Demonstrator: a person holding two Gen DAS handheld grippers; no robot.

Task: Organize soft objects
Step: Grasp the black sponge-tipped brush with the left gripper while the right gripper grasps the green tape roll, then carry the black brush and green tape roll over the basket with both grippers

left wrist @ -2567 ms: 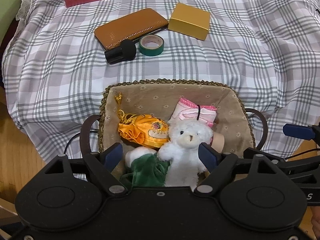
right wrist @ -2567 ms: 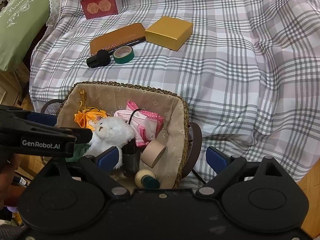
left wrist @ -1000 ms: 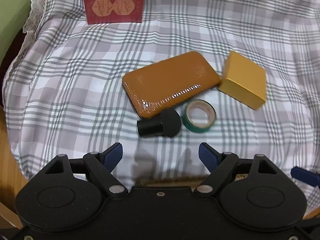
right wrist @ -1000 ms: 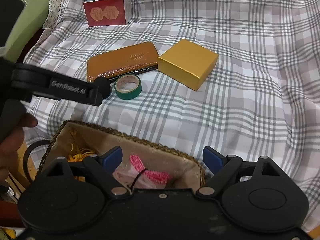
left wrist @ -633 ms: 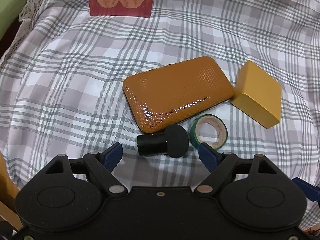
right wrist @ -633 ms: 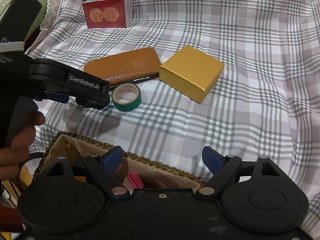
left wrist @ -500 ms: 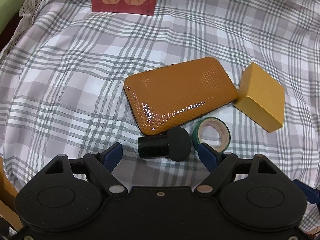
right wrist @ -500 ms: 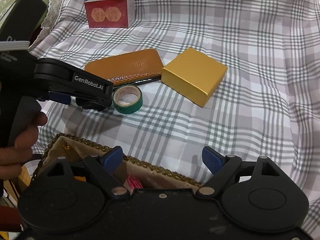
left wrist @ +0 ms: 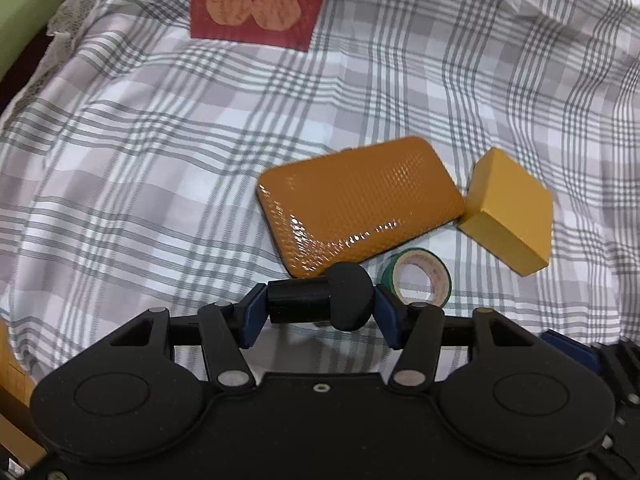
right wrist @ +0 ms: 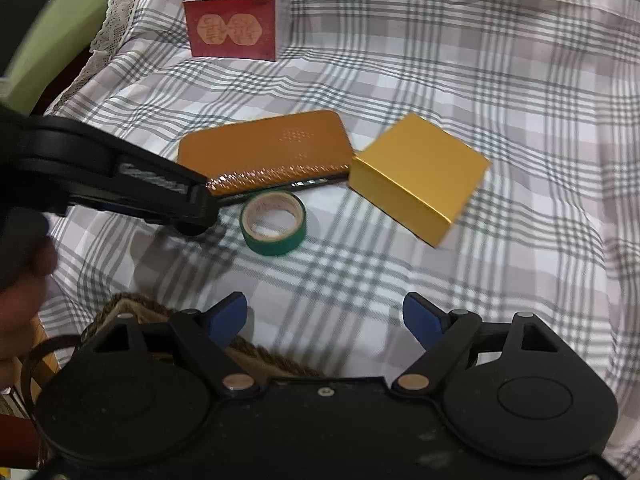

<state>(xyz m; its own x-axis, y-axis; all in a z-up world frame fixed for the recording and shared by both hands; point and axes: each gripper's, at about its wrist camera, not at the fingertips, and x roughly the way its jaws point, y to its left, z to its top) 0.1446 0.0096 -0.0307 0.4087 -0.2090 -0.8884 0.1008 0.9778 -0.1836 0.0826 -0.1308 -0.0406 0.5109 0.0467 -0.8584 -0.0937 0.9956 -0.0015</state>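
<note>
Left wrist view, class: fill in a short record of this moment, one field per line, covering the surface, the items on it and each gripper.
surface: plaid cloth
left gripper: jaws closing, black foam-tipped cylinder between them
right gripper: jaws apart, nothing between them
beside cylinder: green tape roll
behind cylinder: orange case
right of case: yellow box
far back: red box

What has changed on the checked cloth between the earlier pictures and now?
The left gripper left the basket, reached the cloth and is closing on the black round-headed object. The right gripper followed, open. The wallet, tape and boxes lie unmoved.
</note>
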